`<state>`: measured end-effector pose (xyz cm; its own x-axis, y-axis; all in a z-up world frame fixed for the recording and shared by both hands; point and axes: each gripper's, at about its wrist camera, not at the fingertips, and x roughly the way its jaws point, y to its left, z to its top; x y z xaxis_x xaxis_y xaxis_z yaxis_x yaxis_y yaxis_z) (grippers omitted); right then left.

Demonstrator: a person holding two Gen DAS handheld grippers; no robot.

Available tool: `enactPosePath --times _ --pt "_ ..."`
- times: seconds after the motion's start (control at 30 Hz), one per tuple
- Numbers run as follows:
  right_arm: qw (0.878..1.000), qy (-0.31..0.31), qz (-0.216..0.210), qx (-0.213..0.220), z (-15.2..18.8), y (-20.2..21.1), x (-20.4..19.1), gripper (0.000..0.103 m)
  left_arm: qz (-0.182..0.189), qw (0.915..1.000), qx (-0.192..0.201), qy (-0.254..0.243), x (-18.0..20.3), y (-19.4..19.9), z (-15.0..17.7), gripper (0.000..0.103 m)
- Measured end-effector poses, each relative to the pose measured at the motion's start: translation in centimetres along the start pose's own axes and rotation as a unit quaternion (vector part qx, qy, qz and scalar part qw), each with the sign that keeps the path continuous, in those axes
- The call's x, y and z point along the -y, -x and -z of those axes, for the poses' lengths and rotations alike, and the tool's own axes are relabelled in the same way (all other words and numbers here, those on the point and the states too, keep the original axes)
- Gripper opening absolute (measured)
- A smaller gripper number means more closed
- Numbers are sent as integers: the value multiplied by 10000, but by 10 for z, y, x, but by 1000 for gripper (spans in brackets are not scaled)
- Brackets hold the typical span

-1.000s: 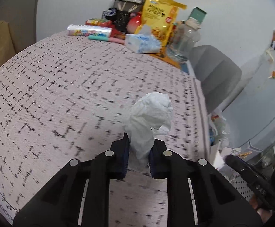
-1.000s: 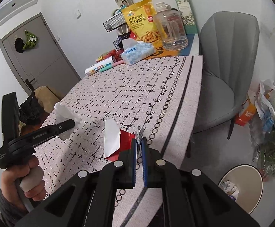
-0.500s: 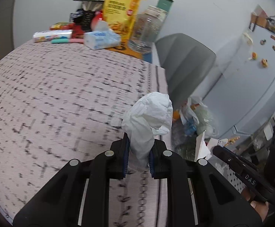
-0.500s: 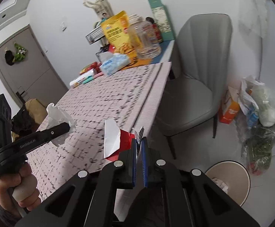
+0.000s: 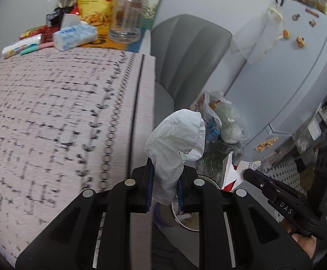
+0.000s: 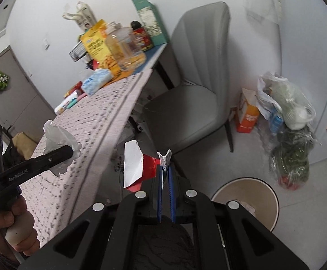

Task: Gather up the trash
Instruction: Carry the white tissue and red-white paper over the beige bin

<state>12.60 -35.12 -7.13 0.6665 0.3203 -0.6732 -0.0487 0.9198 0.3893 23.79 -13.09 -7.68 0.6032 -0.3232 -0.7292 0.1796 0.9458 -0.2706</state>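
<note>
Left tongs [image 5: 163, 186] pinch a crumpled tissue [image 5: 176, 135]; right tongs [image 6: 165, 175] clamp a torn wrapper [image 6: 138, 164]; only the right view shows the whole bin [image 6: 246, 200].

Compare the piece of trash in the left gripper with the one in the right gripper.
The crumpled tissue in the left gripper is all white, soft and bunched into a puffy wad; the torn wrapper in the right gripper is red and white, flat and creased. The tissue bulges well above its pads, while the wrapper fans out sideways from a thin pinched edge. Both are clamped off the table, near the bin.
</note>
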Motion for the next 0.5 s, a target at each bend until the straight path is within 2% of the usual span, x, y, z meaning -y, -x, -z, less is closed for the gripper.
enactPosePath --times 0.5 --pt "9965 -675 349 -356 30 -31 88 7 41 9970 -661 -408 53 -71 15 17"
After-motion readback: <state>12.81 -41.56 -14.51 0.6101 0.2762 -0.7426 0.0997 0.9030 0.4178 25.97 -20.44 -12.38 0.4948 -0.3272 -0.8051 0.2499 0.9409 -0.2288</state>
